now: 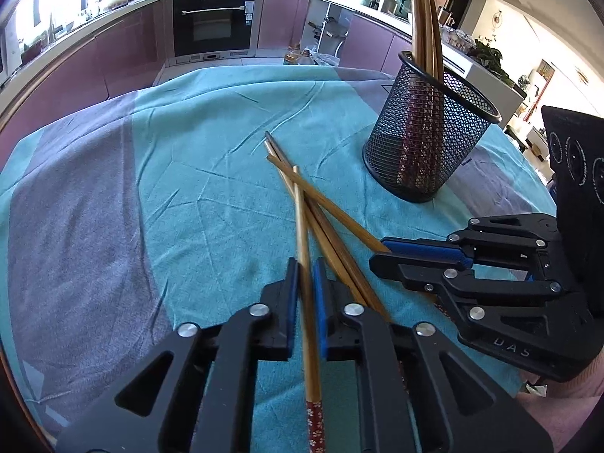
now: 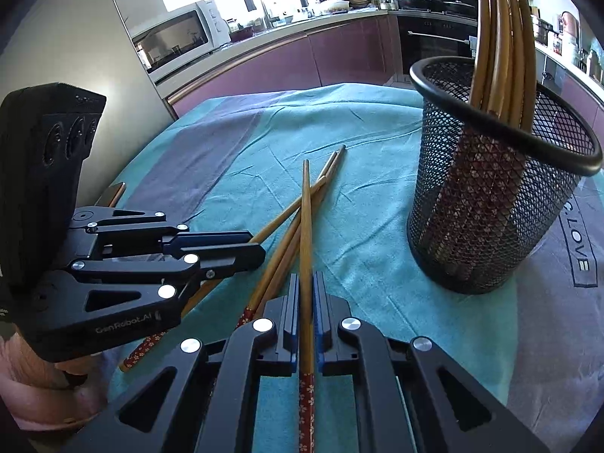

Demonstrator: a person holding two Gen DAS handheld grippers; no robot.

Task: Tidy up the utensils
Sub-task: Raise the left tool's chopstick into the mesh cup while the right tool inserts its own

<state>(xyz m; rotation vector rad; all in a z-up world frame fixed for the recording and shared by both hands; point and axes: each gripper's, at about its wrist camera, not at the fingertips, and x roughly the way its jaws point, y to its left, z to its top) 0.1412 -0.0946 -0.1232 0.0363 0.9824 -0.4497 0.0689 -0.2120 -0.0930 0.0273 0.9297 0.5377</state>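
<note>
Several bamboo chopsticks (image 1: 324,207) with red flowered ends lie crossed on the teal cloth; they also show in the right wrist view (image 2: 287,234). My left gripper (image 1: 305,268) is closed around one chopstick (image 1: 302,226) that runs between its blue pads. My right gripper (image 2: 305,283) is closed around another chopstick (image 2: 305,219). Each gripper shows in the other's view, the right one (image 1: 381,255) and the left one (image 2: 256,251), low over the pile. A black mesh cup (image 1: 426,139) stands behind the pile and holds several chopsticks (image 2: 502,37).
A teal and grey cloth (image 1: 188,173) covers the table. Behind it run kitchen counters with purple cabinets, an oven (image 1: 213,22) and a microwave (image 2: 177,37). The mesh cup (image 2: 494,188) stands close to my right gripper, on its right side.
</note>
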